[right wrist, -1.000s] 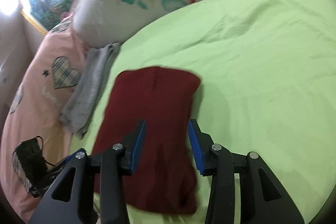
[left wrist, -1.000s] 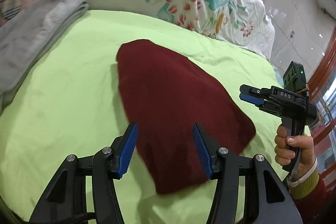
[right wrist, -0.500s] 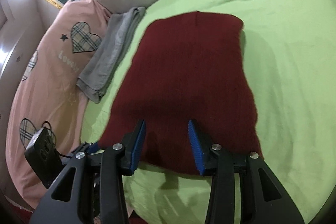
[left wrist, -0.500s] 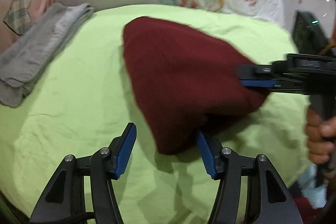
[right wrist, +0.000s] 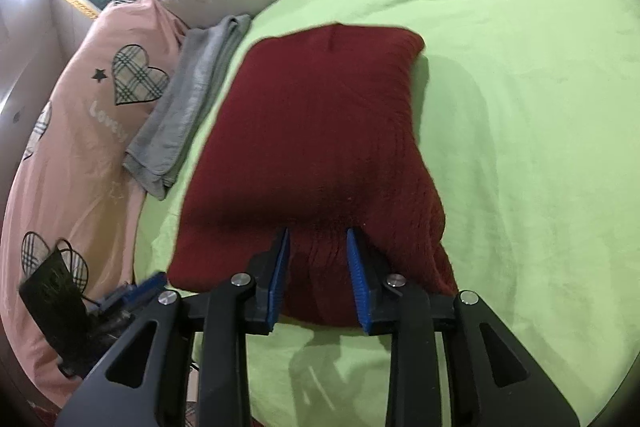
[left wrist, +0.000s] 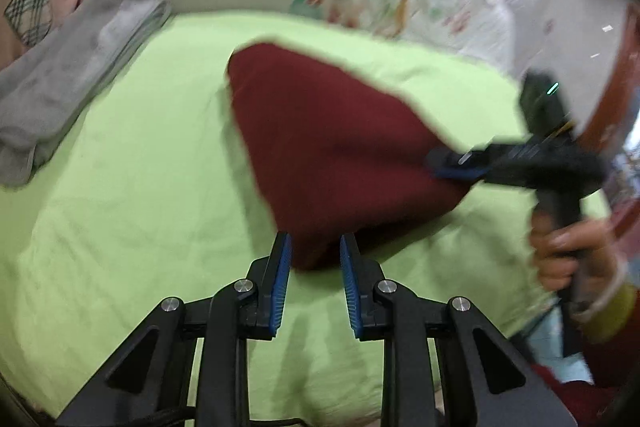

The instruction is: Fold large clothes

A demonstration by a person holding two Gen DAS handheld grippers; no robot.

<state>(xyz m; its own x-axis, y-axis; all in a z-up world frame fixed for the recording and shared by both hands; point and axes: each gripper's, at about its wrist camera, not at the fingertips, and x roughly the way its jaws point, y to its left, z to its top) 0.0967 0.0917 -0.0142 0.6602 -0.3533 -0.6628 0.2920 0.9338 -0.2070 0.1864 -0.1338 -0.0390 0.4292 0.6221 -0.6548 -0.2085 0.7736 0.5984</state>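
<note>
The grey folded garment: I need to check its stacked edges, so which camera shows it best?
The right wrist view: the grey folded garment is sharp there, its layered near end showing where it lies between the pink heart-print bedding and the dark red garment. The left wrist view shows it too, but motion-blurred and stretched toward the frame edge.

Left gripper (left wrist: 314, 259) has its blue pads on either side of the near corner of the folded dark red sweater (left wrist: 328, 143) on the lime green bedsheet (left wrist: 140, 187), while the right gripper (left wrist: 448, 167) clamps its far-right corner, pretty blurry there.
</note>
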